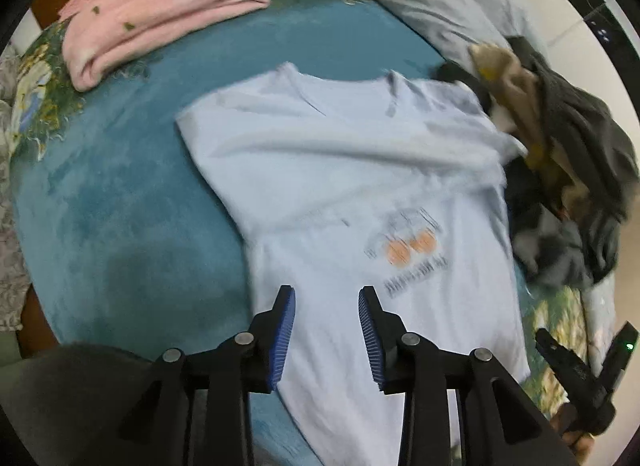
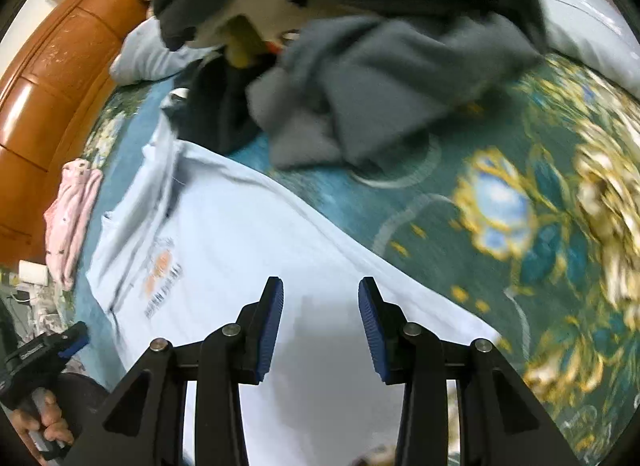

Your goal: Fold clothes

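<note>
A folded pink garment is lying at the far left of the bed, and the left tool is hovering with its jaws apart and nothing between them. Under it, a pale blue T-shirt is lying spread flat. The right tool is hanging open over the shirt's edge, with a dark pile of clothes sitting beyond.

Left gripper, right gripper: black angular frames, round silver pivot pins, ribbed blue pads.
</note>
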Motion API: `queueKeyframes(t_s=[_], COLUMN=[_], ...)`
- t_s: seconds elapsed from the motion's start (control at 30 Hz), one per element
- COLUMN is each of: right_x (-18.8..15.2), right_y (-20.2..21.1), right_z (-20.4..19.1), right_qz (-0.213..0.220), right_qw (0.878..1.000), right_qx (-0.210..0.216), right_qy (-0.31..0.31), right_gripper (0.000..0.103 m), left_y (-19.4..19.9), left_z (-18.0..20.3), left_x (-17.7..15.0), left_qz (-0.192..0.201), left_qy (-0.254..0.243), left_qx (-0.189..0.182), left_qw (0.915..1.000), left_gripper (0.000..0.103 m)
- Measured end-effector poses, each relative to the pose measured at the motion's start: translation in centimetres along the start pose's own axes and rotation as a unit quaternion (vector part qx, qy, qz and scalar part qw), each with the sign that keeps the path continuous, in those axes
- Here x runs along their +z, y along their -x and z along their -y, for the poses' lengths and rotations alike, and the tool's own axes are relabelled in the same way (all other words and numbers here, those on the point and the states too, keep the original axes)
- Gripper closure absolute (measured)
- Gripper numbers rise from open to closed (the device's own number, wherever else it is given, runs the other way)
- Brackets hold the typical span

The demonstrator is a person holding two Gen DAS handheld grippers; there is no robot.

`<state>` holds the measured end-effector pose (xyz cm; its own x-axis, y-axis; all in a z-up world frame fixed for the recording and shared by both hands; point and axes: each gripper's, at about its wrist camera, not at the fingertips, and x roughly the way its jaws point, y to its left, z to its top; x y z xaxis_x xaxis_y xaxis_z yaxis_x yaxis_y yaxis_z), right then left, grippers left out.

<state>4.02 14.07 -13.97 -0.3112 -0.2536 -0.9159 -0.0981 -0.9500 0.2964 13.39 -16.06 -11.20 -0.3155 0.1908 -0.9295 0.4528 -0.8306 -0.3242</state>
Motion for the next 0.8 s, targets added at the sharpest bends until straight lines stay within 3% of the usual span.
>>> queueKeyframes(t_s=[0.23, 0.37, 0.5, 0.63, 0.8], right_x=[-2.2, -2.2, -1.2, 0.1, 0.9], right_y=[1.8, 0.9, -0.1, -1.4, -3.0], right_z=[3.3, 4.5, 5.1, 4.5, 2.5], right_qz=[0.007, -0.002, -0.012, -0.028, -0.053], right_qw=[1.0, 1.0, 0.999, 0.997, 0.99], right_qx=[-0.007, -0.013, -0.009, 0.0, 0.013], right_qy=[0.006, 0.026, 0.046, 0.077, 0.126], right_gripper=[0.058, 0.058, 0.058, 0.058, 0.058], left_y=[-2.2, -3.7, -3.9, -4.6, -6.7], left_z=[0.9, 0.6, -0.1, -0.2, -0.5], left_x=[-3.1, -3.7, -3.7, -3.7, -4.2], left_qz=[-0.041, -0.044, -0.018, -0.031, -0.078], left_qy=[0.032, 0.073, 0.104, 0.105, 0.123], left_qx=[0.023, 0.05, 0.075, 0.095, 0.083], left_qw=[0.9984, 0.9951, 0.9915, 0.9894, 0.9859], left_gripper=[0.062, 0.041, 0.03, 0.028, 0.029])
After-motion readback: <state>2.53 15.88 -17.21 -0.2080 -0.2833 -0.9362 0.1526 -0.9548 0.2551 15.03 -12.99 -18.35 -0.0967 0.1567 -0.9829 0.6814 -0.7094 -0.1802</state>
